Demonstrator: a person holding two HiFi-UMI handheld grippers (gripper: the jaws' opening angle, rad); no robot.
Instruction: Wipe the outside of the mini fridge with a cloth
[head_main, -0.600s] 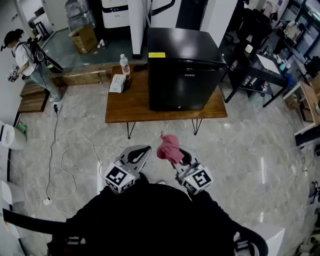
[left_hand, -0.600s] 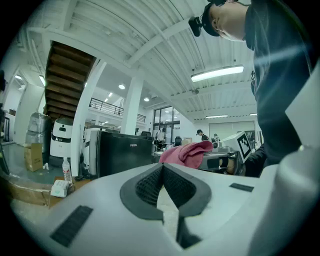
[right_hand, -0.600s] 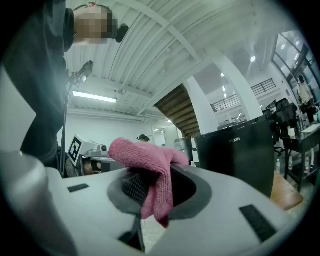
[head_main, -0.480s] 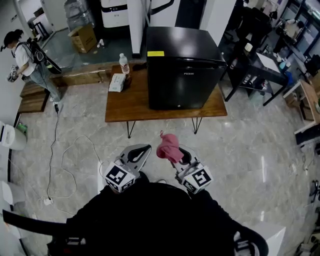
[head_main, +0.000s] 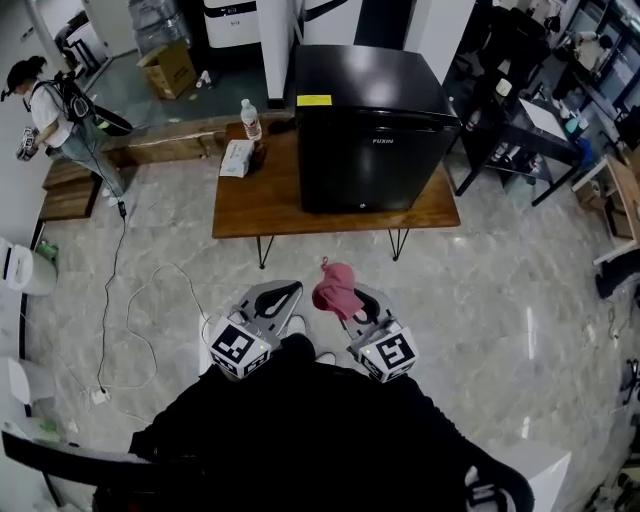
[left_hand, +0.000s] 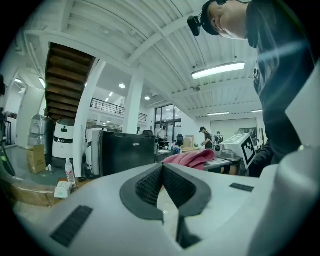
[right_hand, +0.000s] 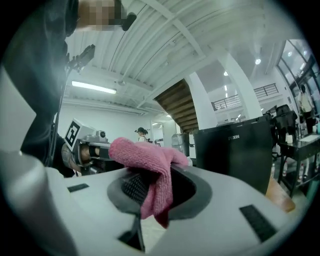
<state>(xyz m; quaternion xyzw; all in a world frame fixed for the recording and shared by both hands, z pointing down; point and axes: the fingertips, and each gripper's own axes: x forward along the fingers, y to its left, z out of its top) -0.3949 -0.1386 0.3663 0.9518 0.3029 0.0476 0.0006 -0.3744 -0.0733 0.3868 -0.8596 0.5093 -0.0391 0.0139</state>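
Note:
A black mini fridge (head_main: 370, 125) stands on a low wooden table (head_main: 270, 205) ahead of me; it also shows in the left gripper view (left_hand: 122, 155) and the right gripper view (right_hand: 235, 152). My right gripper (head_main: 345, 298) is shut on a pink cloth (head_main: 335, 288), which bunches over its jaws (right_hand: 150, 175). My left gripper (head_main: 280, 293) is shut and holds nothing (left_hand: 162, 170). Both grippers hover close to my body, well short of the table.
A water bottle (head_main: 251, 120) and a tissue box (head_main: 237, 157) sit at the table's left end. A cable (head_main: 130, 320) trails on the marble floor at left. A person (head_main: 55, 115) stands far left. A black desk (head_main: 520, 135) stands right of the fridge.
The table and fridge have shifted slightly up and away in the head view. Both grippers keep their pose near my body, the cloth still held.

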